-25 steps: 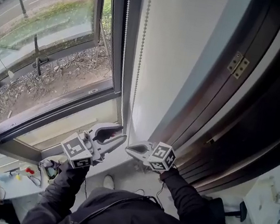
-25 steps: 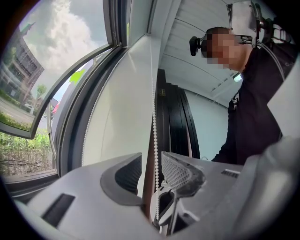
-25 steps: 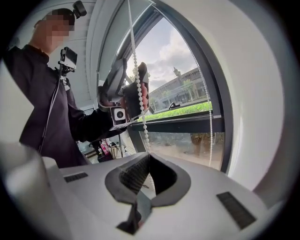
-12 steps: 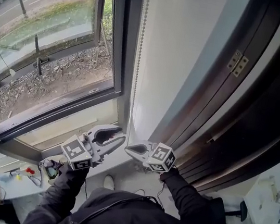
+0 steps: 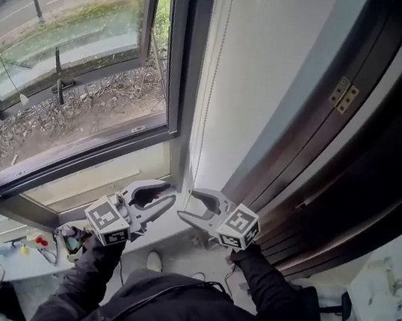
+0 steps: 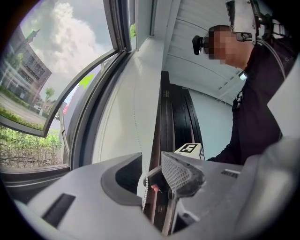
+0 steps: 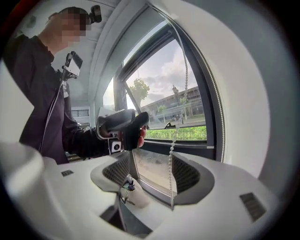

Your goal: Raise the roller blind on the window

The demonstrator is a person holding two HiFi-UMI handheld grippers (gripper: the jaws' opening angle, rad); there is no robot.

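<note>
Left tongs [image 5: 171, 193] hang released, level; right tongs [image 5: 187, 203], just opening, straddle the bead chain [image 7: 170, 173].

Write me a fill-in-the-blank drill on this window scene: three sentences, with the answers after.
1. A white bead ___ hangs between the parted fingers of the right gripper.
2. On the dark door frame sits a brass ___.
3. The left gripper bears a cube printed with square ___.
Answers: chain; hinge; markers.
Note: the right gripper's fingers have just been opening, with the chain between them.
</note>
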